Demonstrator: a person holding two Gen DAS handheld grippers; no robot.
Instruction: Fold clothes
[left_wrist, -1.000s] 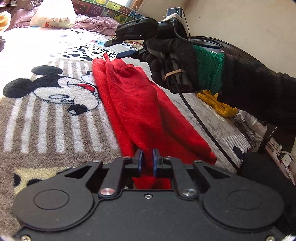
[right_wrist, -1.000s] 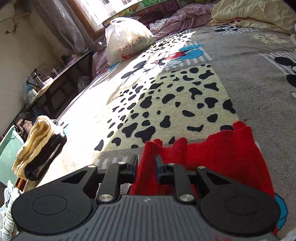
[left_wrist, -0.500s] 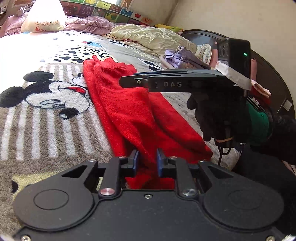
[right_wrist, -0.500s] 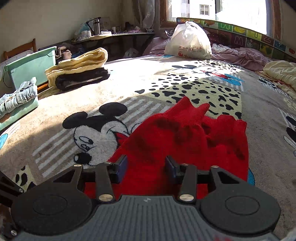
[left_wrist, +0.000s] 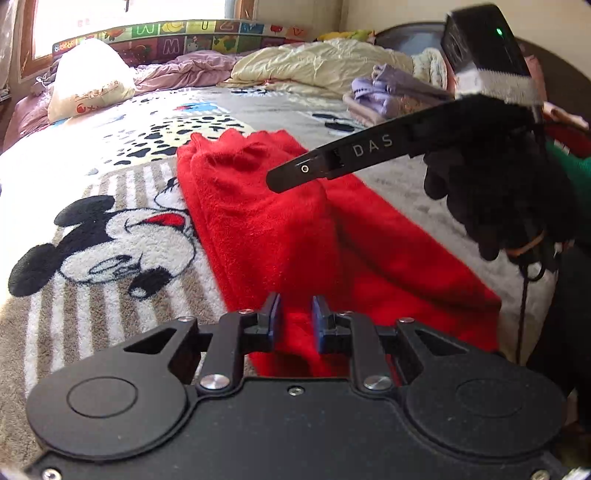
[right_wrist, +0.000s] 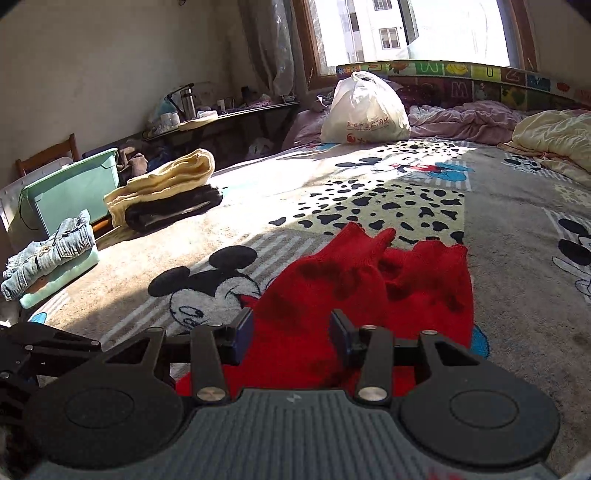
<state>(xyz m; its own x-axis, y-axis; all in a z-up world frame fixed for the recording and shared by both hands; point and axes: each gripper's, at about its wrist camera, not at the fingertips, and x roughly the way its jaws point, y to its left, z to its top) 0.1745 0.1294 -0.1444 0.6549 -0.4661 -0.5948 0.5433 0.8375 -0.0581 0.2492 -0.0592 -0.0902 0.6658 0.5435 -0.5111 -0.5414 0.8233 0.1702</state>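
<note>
While the Mickey Mouse blanket (left_wrist: 110, 236) covers the bed, a red sweater (left_wrist: 280, 229) lies on it, folded into a long strip beside the printed mouse face. Off at the bed's far side sit a white plastic bag (right_wrist: 365, 110) and a stack of folded yellow and black clothes (right_wrist: 166, 192). Over the sweater's near end, the right gripper (right_wrist: 291, 332) stands wide apart, the left gripper (left_wrist: 294, 319) narrower, with red fabric between its pads.

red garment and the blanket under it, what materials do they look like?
Red garment: looks like soft knit or fleece, matte, with a fuzzy nap and thick rounded folds. Mickey Mouse blanket: probably plush synthetic fleece, with visible short pile and a printed pattern. The exact fibre can't be told.
</note>
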